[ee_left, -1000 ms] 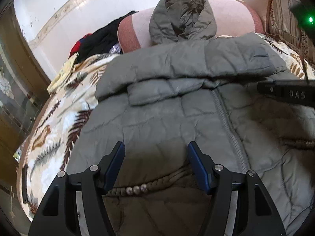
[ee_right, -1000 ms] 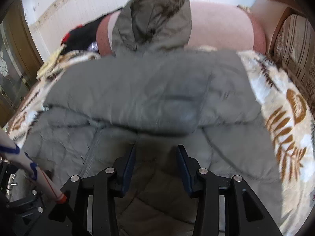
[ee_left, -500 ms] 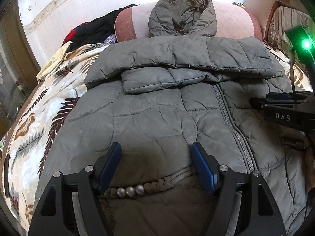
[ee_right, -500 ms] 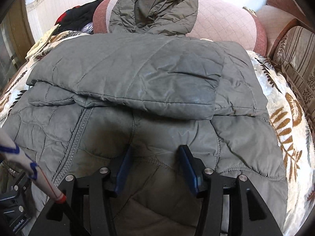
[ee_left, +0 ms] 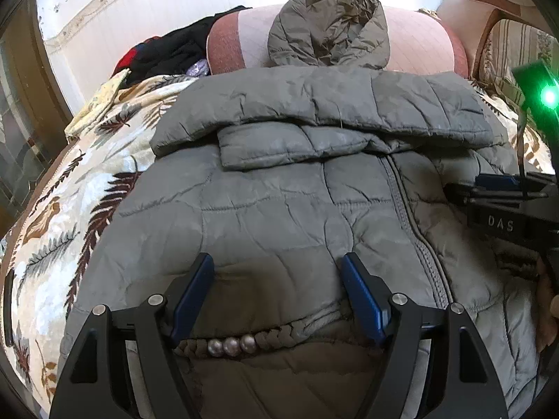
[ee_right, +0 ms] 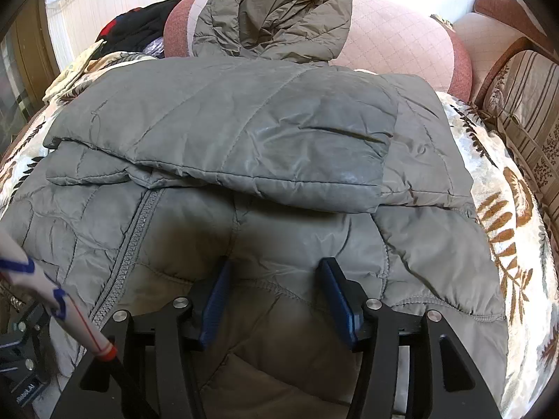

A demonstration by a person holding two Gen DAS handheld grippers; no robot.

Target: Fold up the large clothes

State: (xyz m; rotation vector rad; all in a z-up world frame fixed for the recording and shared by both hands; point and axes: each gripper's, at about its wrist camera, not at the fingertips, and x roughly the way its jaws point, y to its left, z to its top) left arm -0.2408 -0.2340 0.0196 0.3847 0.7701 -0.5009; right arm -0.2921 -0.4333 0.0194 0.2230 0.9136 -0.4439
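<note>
**Grey padded jacket spread on a bed**

A grey hooded jacket [ee_left: 279, 209] lies front-up across a leaf-print blanket [ee_left: 70, 209], sleeves folded over its chest, hood against the pink headboard [ee_right: 394, 42]. The left gripper [ee_left: 277, 272] and right gripper [ee_right: 274, 276] hover above the hem, jaws apart, holding nothing.

Left gripper [ee_left: 277, 267] and right gripper [ee_right: 274, 270] — both spread wide, empty

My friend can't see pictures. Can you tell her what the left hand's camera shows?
A big grey puffy jacket lies on a leaf-patterned blanket, sleeves folded across its chest. The open left gripper hovers over its hem.
</note>
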